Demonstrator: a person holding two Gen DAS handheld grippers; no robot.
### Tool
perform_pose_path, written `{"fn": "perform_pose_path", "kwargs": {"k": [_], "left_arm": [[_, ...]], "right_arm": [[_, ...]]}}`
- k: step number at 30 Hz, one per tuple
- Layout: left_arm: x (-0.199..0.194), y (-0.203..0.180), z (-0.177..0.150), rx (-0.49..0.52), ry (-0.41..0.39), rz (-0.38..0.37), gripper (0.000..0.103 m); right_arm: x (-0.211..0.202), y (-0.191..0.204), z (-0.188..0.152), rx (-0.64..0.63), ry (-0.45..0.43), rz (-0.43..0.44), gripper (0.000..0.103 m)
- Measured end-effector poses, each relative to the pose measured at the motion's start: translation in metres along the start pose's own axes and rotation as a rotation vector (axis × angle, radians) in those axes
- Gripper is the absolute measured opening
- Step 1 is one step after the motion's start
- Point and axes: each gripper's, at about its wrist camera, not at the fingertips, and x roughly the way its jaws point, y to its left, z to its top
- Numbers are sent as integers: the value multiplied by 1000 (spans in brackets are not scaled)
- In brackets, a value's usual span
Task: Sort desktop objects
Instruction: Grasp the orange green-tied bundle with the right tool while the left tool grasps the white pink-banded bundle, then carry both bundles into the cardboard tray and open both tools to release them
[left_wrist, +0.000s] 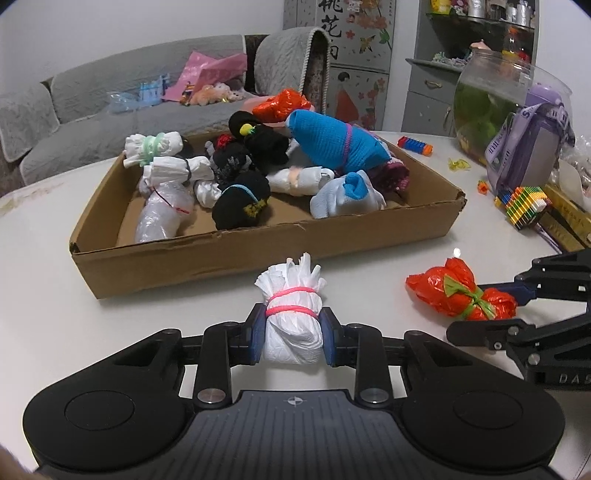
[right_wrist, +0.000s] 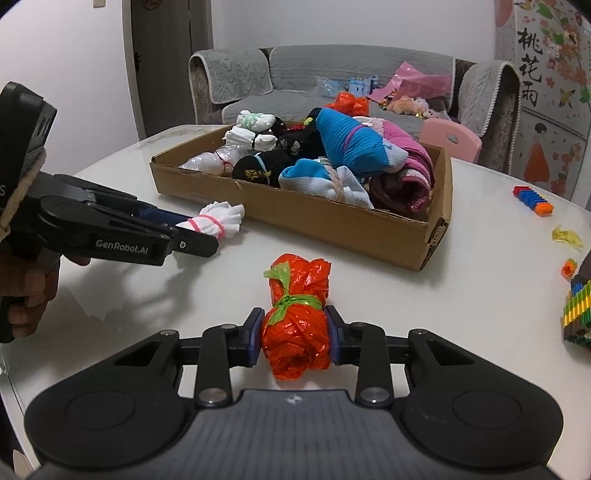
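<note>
home living room | grey sofa (right_wrist: 332, 74) | fishbowl (left_wrist: 495, 107) | white table (right_wrist: 480, 295)

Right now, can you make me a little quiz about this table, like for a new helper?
1. True or false: the left gripper is shut on the white bundle.
2. What colour is the tie on the orange bundle that the right gripper holds? A pink, B green, C blue.
3. Fill in: both held bundles are outside the ____.

Key: 1 true; 2 B; 3 box.
</note>
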Motion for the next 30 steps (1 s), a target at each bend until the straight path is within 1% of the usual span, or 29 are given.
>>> {"fn": "perform_pose_path", "kwargs": {"k": [8,13,16,18,21,27,30], "left_arm": [[-22,0,-10,-13,-1,31,37],[-52,6,-14,-21,-30,43,37],[-73,11,-10,-24,-52,54,37],[-86,16,-3,-19,-70,64,37],[-103,27,17,-25,-101,79,37],[-125,49,66,-27,-169,117,37],[-122,56,89,-19,-179,127,37]], "right_arm": [[-8,-7,0,56,0,16,29],[-21,-11,1,73,-14,31,29],[-31,-15,5,86,-24,38,29],[-40,-19,11,94,-35,41,29],[-52,-26,26,101,-59,33,29],[-69,-35,76,69,-129,23,29],[-70,-38,102,41,-161,13,29]]}}
